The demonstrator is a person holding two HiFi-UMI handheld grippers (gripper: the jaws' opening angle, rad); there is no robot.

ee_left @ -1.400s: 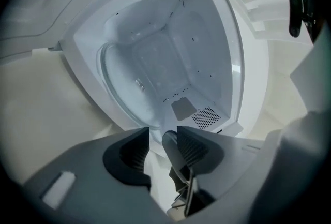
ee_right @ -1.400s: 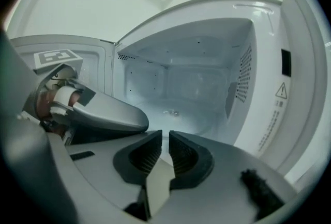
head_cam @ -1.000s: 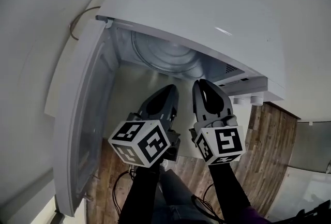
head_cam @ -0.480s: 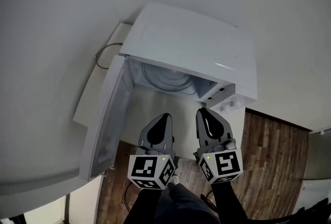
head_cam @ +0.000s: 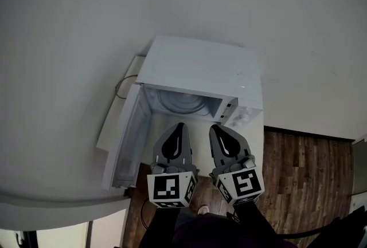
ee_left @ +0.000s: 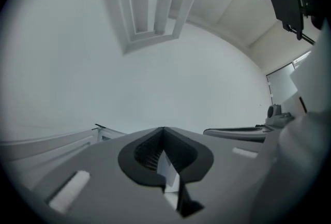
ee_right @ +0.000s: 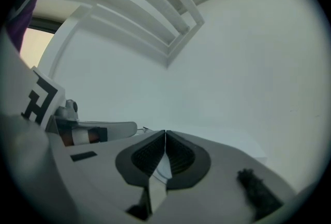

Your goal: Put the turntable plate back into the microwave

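The white microwave [head_cam: 200, 69] stands with its door [head_cam: 123, 141] swung open to the left. The glass turntable plate [head_cam: 183, 102] lies flat inside the cavity. In the head view my left gripper [head_cam: 179, 125] and right gripper [head_cam: 213, 126] hover side by side in front of the opening, clear of it. The left gripper [ee_left: 163, 129] is shut, its jaws meeting with nothing in them. The jaws of my right gripper [ee_right: 165, 132] have come together at the tips, and nothing is between them either.
The microwave sits on a white surface [head_cam: 166, 141] against a white wall. A cable [head_cam: 122, 87] loops at its left rear. Control knobs [head_cam: 243, 117] sit at the front right. Dark wood floor [head_cam: 304, 172] lies to the right, below.
Both grippers have drawn back from the microwave's mouth and risen. The head view has pulled away too, so the whole microwave now shows smaller. The left gripper has rolled upright.
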